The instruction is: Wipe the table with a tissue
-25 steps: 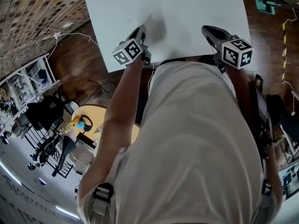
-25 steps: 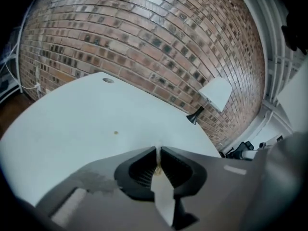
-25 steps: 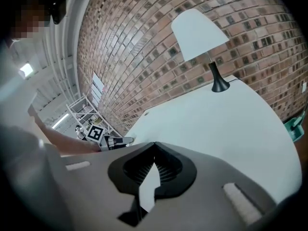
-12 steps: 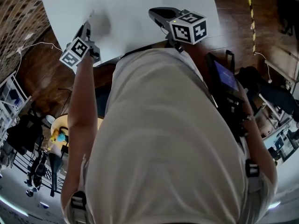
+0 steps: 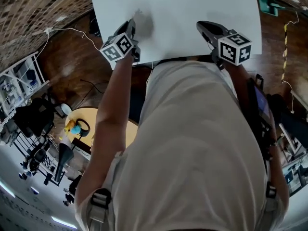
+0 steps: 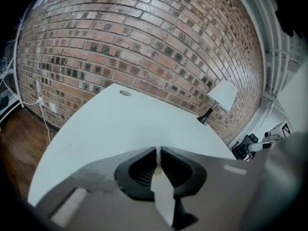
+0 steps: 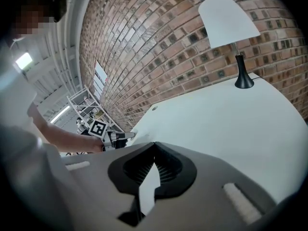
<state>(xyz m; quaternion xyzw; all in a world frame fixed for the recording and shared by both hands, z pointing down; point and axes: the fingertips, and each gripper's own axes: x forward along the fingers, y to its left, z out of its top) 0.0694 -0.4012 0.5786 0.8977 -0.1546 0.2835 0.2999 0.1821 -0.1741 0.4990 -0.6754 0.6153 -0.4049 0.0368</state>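
Head view: both forearms reach over the plain white rectangular table (image 5: 192, 8); left gripper (image 5: 131, 25) and right gripper (image 5: 201, 25) tilt down, well apart.

Left gripper view: fingers closed on a thin white tissue (image 6: 157, 148) just above the table; a white-shaded lamp (image 6: 223, 96) stands at the far edge.

Right gripper view: fingers closed, nothing between them.

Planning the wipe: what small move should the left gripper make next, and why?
Probably sweep the left gripper forward across the table. Its jaws pinch the tissue by the table's near left corner, and most of the white top lies beyond it.
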